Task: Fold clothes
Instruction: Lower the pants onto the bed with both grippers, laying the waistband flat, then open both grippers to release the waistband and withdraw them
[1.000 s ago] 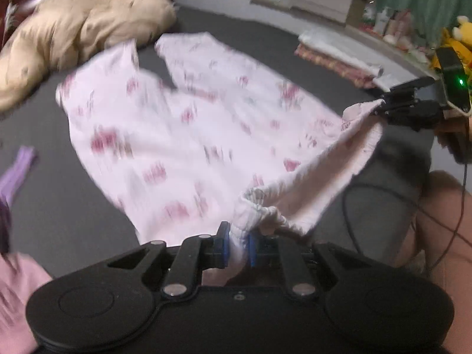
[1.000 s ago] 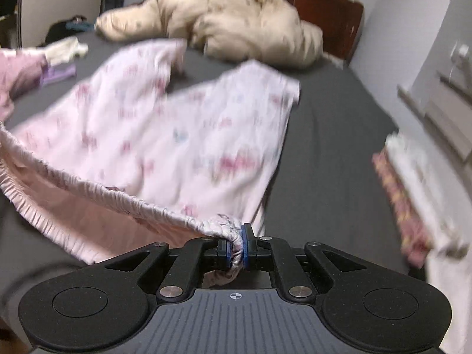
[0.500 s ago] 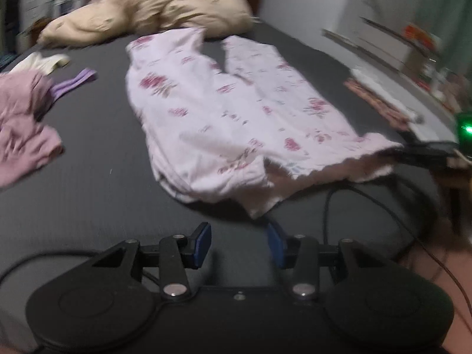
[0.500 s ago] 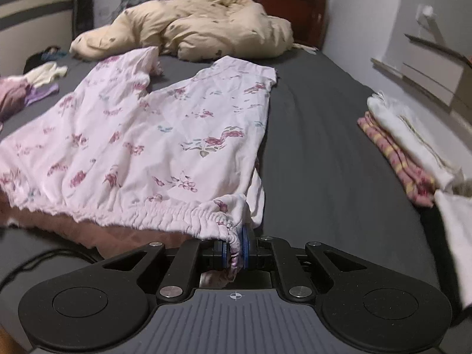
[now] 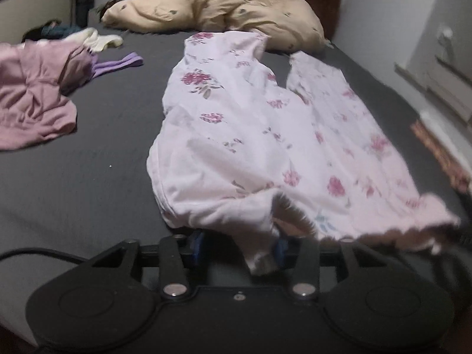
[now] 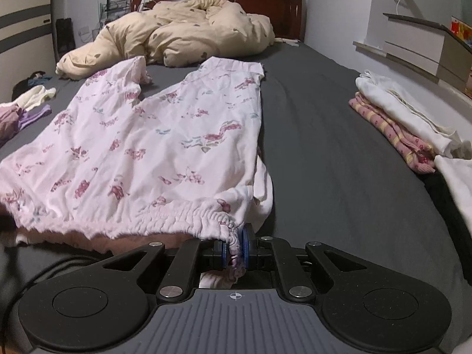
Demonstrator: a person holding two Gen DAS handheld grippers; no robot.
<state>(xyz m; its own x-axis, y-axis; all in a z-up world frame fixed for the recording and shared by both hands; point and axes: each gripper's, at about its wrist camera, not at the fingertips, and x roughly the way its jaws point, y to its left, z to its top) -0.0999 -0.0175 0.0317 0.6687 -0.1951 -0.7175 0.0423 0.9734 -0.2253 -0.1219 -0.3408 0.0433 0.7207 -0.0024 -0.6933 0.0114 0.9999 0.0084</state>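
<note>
Pants (image 6: 165, 135) lie ahead, waistband pinched in right tongs (image 6: 234, 250), corner between closing left tongs (image 5: 239, 246).

L gripper (image 5: 237, 246), having let go of the floral pants (image 5: 265, 135), is closing w/ waistband between its jaws again. Pants are now lying flat on bed, no longer airborne.

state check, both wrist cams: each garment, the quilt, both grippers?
floral pants: spread flat on the bed, unfolded
right gripper: shut on the pants' waistband
left gripper: closing, waistband cloth between the jaws
pink garment: crumpled
beige quilt: bunched at the headboard
side stack: folded
</note>
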